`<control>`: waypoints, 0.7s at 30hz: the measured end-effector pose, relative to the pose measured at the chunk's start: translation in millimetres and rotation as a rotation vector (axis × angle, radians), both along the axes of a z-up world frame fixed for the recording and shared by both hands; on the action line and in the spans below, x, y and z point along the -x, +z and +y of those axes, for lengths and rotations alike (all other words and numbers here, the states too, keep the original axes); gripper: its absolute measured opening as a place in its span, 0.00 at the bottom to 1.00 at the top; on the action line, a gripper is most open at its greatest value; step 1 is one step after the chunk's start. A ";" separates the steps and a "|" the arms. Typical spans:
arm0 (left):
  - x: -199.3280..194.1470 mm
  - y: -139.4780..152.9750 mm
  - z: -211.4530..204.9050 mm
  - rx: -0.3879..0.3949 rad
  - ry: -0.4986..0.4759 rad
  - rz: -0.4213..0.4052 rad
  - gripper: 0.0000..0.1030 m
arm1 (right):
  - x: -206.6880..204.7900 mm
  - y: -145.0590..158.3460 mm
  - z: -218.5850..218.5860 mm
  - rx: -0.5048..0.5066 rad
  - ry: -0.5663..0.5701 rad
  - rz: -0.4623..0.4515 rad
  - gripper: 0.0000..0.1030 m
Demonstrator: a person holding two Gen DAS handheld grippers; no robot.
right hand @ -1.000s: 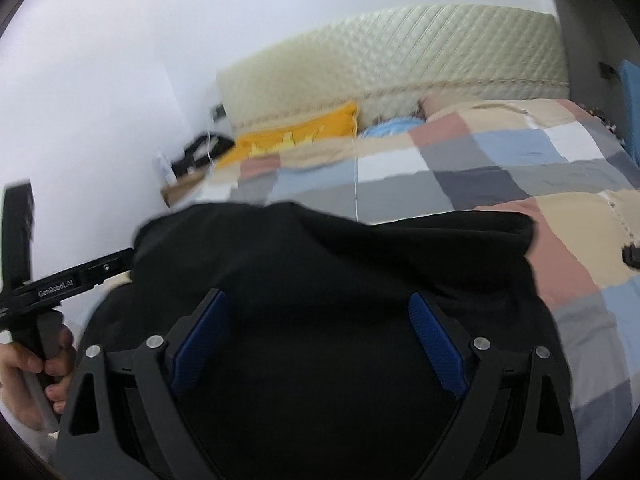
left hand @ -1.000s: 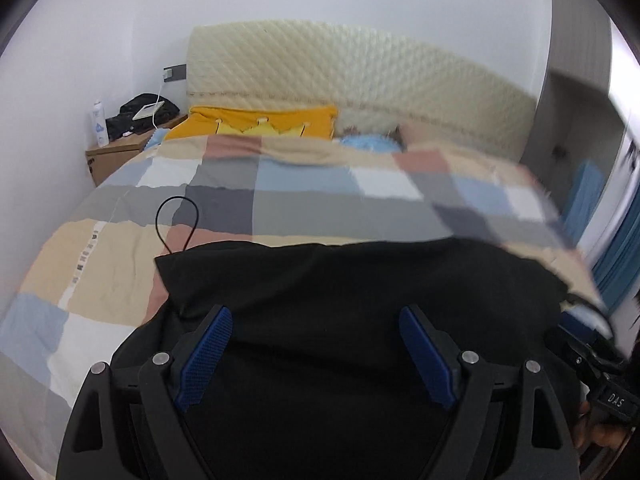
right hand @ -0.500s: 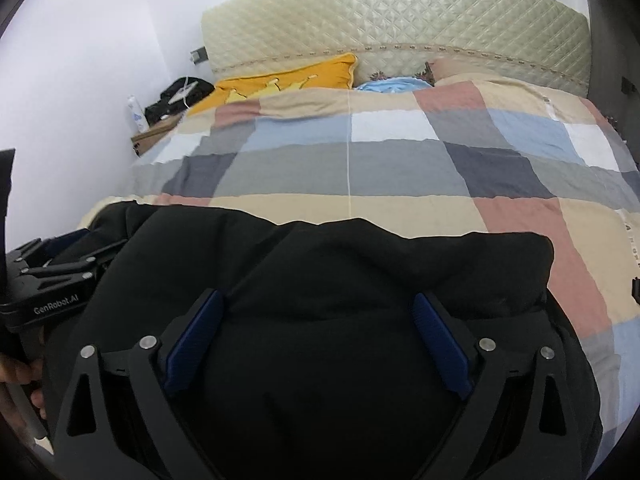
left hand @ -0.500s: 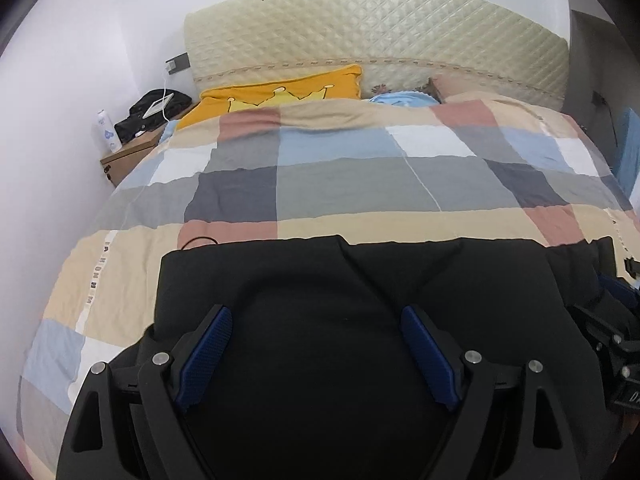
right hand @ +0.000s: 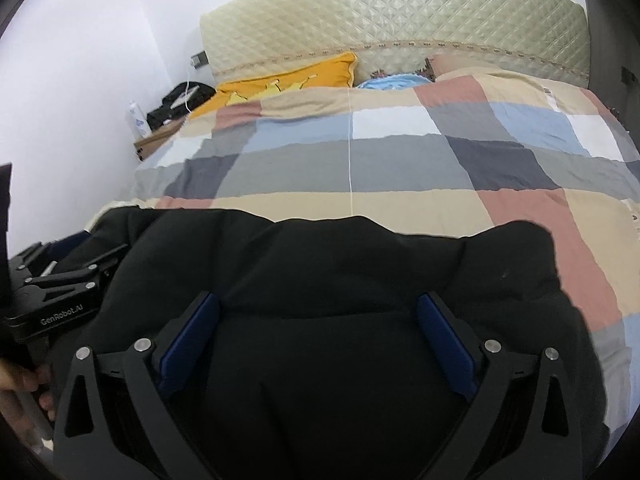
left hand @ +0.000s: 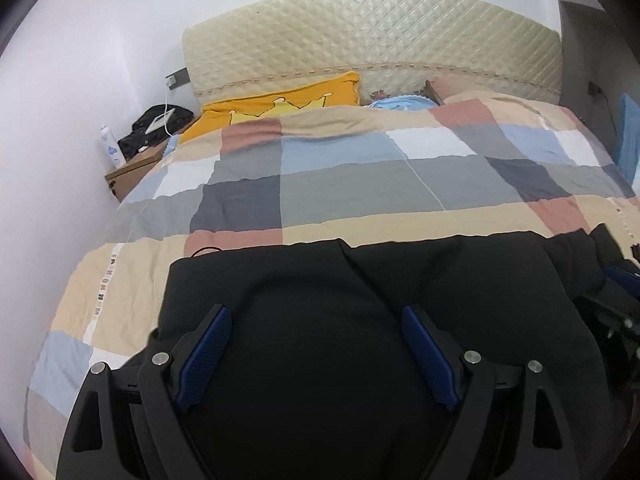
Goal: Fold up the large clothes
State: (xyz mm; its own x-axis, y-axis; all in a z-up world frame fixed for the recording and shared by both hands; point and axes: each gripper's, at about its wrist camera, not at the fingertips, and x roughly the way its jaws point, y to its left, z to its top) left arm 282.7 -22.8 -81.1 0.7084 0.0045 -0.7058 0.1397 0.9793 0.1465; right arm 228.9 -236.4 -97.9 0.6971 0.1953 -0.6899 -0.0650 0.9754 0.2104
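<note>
Both grippers hover low over a black garment (left hand: 400, 280) spread across the bed's near edge. Left gripper (left hand: 316, 354) stands wide open, its blue pads (left hand: 206, 352) apart above the cloth and gripping nothing. Right gripper (right hand: 318, 340) has just been opening its jaws and now stands wide too, the cloth lying beneath and between the pads (right hand: 444, 340) without being pinched. In the right wrist view a hand (right hand: 24, 384) grips the left gripper's handle at the left border. Beyond the garment's far hem, a checked quilt (left hand: 360, 184) covers the bed. Farther on lies a yellow pillow (left hand: 280, 102) against a quilted cream headboard (left hand: 372, 40). A bedside cabinet (left hand: 132, 172) by the bed's far left corner carries a black bag (left hand: 160, 124) and a white bottle (left hand: 110, 148).
</note>
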 end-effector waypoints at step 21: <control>32.2 7.2 54.3 -0.004 0.071 0.036 0.84 | 45.0 -5.0 -59.6 0.031 -0.085 -0.003 0.97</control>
State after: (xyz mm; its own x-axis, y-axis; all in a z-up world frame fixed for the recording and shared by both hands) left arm 250.5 31.5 -73.9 0.6800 0.0572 -0.7310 0.0748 0.9863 0.1468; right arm 183.9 -296.1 -102.9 0.7127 0.1141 -0.6922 0.0174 0.9835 0.1801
